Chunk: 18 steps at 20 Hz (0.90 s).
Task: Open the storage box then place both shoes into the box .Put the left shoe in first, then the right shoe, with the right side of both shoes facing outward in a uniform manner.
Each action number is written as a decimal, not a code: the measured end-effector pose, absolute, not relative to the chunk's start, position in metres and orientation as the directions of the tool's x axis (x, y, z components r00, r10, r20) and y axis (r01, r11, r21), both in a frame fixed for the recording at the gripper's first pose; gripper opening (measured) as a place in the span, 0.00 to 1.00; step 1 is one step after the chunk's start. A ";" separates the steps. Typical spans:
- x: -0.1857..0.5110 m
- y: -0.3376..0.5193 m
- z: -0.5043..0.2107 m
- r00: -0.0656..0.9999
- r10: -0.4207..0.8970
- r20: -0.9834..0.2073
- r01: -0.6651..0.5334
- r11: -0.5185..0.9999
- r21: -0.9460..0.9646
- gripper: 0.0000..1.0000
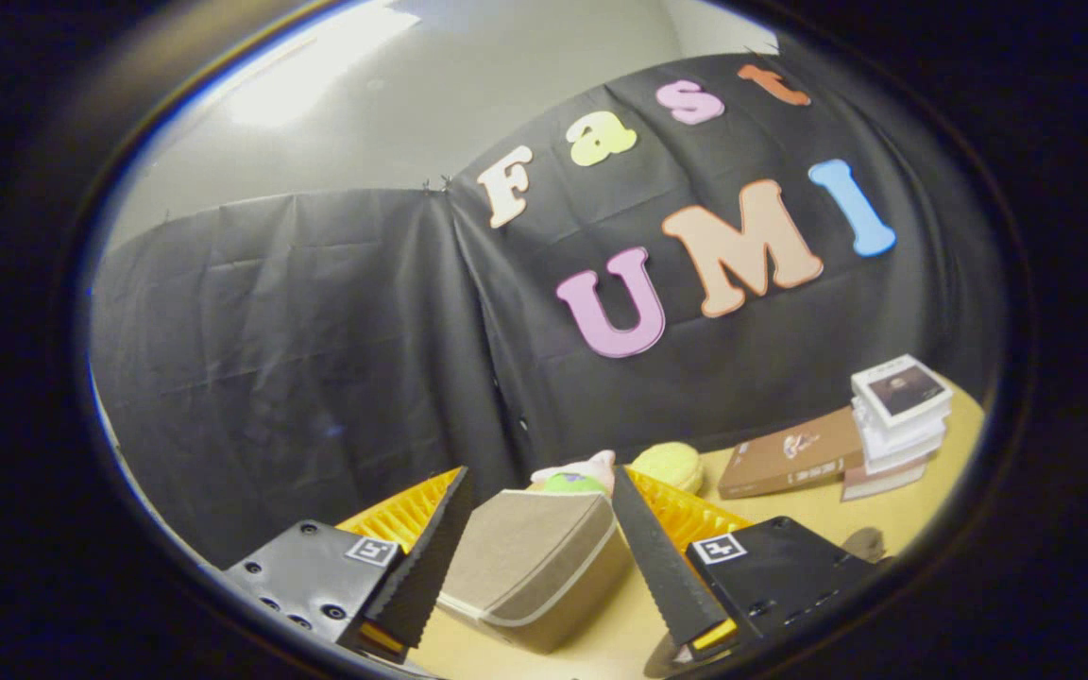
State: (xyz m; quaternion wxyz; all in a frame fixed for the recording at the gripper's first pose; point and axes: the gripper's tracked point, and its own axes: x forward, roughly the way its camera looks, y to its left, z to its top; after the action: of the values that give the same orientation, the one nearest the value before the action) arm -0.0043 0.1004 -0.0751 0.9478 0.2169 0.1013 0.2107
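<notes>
My gripper [539, 496]: lower centre of frame, jaws spread wide, clamping nothing | storage box [535, 567]: beige, lid down, low centre on the table [818, 510], between my fingers | plush toy [577, 477] and yellow round thing [669, 465]: just beyond the box | books [846, 439]: stacked at right | I can't make out any shoes.

- Gripper view: mounted on the hand-held gripper [539, 557], facing forward along its spread fingers.
- Position: low, close above the counter [818, 510], tilted, facing the booth wall [317, 359].
</notes>
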 end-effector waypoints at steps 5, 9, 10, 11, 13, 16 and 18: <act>-0.002 0.111 -0.112 0.845 0.514 -0.150 -0.317 0.706 0.633 0.97; -0.005 0.120 -0.146 0.804 0.569 -0.171 -0.237 0.571 0.786 0.98; -0.006 0.124 -0.152 0.791 0.588 -0.169 -0.227 0.539 0.811 0.98; -0.008 0.128 -0.157 0.779 0.603 -0.170 -0.221 0.518 0.827 0.98; -0.013 0.137 -0.171 0.750 0.637 -0.175 -0.212 0.483 0.850 0.98; -0.019 0.153 -0.192 0.700 0.692 -0.178 -0.160 0.394 0.905 0.98; -0.019 0.159 -0.206 0.683 0.710 -0.171 -0.105 0.327 0.939 0.99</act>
State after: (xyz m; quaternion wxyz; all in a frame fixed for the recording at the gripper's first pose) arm -0.0188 0.1589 -0.2063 0.7596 0.5144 0.2940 0.2684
